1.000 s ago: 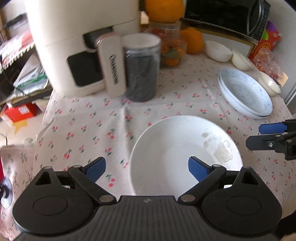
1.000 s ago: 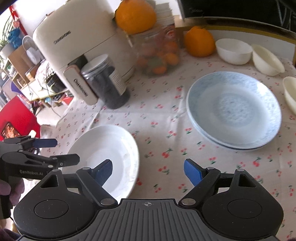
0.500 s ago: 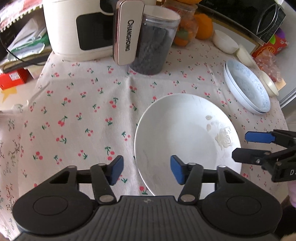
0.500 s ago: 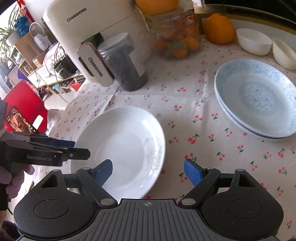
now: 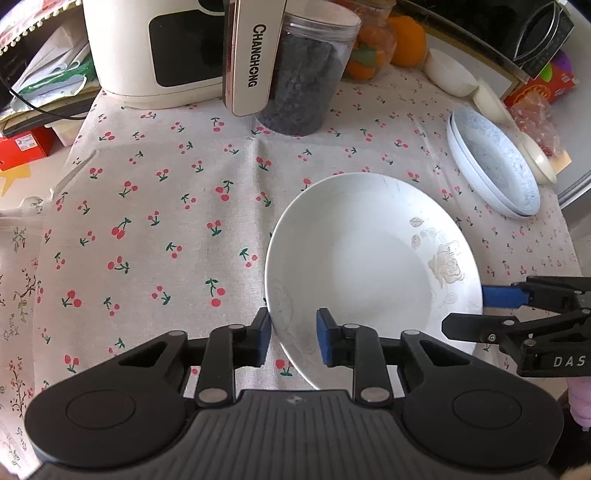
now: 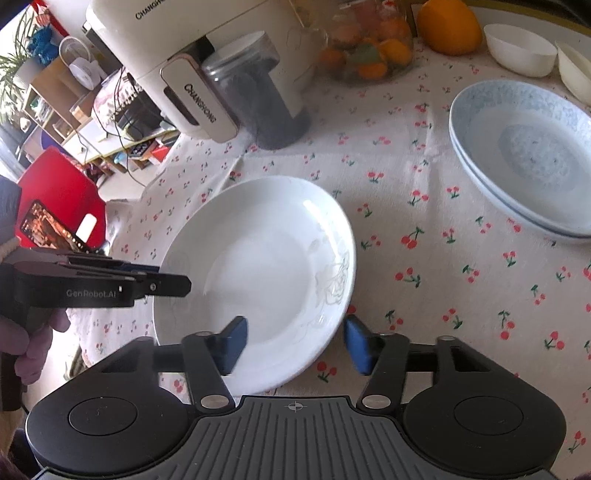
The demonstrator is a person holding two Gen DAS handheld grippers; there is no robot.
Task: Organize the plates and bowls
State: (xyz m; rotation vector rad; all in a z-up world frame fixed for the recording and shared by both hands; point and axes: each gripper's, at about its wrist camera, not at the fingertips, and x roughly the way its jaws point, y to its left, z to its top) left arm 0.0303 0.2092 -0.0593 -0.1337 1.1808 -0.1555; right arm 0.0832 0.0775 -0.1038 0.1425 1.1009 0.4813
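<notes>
A white plate [image 5: 369, 266] with a faint rose print lies on the cherry-print tablecloth [image 5: 166, 192]. My left gripper [image 5: 293, 341] straddles its near-left rim. Its jaws are closing, one pad beside the outer edge and the other over the inner slope with a small gap left. In the right wrist view this gripper [image 6: 173, 277] reaches in at the left rim of the plate [image 6: 266, 266]. My right gripper [image 6: 295, 343] has the opposite rim between its closing jaws, pads still apart from it. That same gripper [image 5: 465, 312] shows at the plate's right edge in the left wrist view.
Two stacked blue-patterned plates [image 6: 524, 155] sit to the right, with white bowls [image 6: 519, 48] and a cream bowl [image 6: 576, 66] behind them. A cream appliance [image 5: 155, 48], a dark-filled jar [image 5: 306, 74] and oranges [image 6: 448, 26] stand at the back. The table drops off at the left.
Both grippers came in over the white plate's rim from opposite sides. The left jaws narrowed from wide to a small gap; the right jaws narrowed in the last half second.
</notes>
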